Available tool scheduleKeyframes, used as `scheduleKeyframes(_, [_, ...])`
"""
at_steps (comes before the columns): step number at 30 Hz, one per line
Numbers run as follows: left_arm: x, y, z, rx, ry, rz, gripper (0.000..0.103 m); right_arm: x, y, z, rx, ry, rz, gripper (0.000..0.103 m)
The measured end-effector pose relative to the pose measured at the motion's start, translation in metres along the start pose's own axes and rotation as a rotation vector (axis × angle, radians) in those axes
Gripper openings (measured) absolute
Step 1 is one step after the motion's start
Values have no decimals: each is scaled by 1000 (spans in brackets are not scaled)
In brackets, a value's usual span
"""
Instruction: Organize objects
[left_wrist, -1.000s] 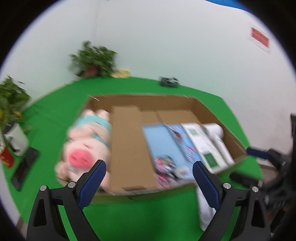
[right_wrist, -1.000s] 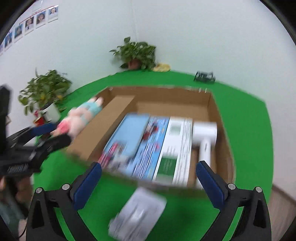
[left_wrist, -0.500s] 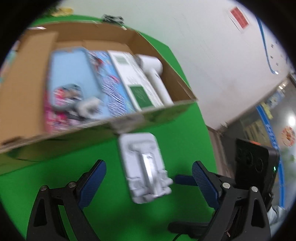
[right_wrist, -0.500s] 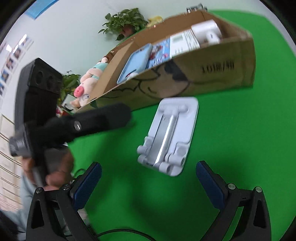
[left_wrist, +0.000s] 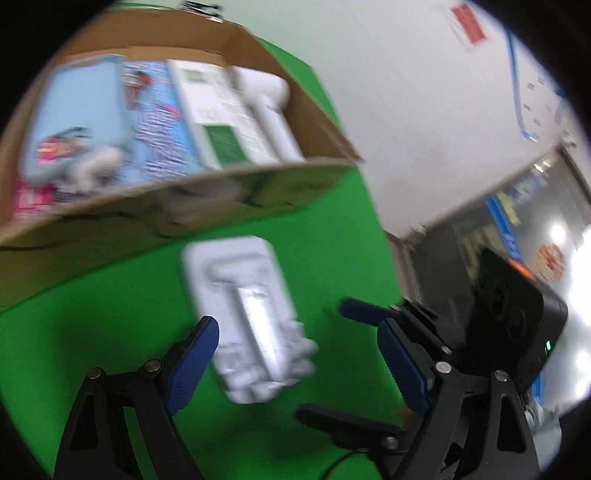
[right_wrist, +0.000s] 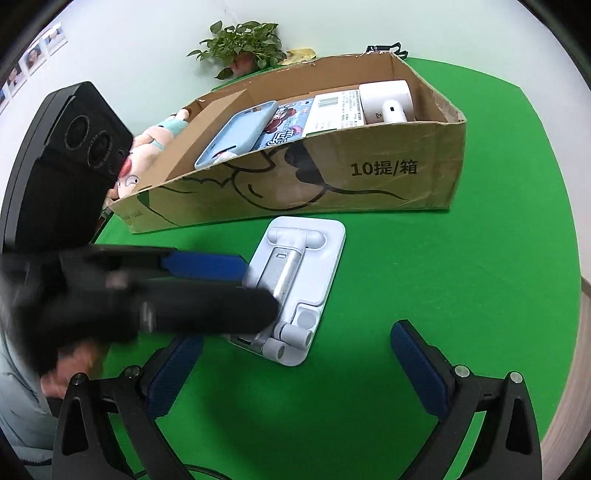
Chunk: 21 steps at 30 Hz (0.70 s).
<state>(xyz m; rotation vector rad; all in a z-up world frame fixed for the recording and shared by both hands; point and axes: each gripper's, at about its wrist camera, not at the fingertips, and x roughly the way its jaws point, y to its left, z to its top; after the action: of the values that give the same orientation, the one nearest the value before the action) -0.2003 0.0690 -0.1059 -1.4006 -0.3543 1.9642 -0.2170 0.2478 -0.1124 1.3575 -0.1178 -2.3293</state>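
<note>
While the white folding stand lies flat on the green cloth at the centre of the right wrist frame, just in front of the cardboard box, we have our left gripper coming over it with its jaws closing — the stand sits between the blue pads, yet neither pad presses on it in the blurred left wrist view. From the right wrist view that same left gripper reaches in from the left edge, one blue finger lying along the stand's near-left side and a dark one across its lower left corner. Our right gripper hangs at the bottom of its frame with jaws spread wide — nothing between them but cloth, the stand just above. Up in the box we see a pale blue case, a colourful packet, a white and green carton and a white device side by side, with a pink plush toy at the box's left end. A potted plant stands at the upper middle, behind the box.
</note>
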Motion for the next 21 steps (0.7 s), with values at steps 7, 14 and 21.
scheduleKeyframes(7, [20,6,3,-34,58,-18,88,9,15,-1,-75,-5,-47,73])
scheduleKeyframes(14, [25,-3,-10,-17,108,-113,87,4,6,-11,-56,-9,-88,73])
scheduleKeyframes(21, [18,5,-7,-64,63,-55,85,6,16,-15,-112,-5,-140,73])
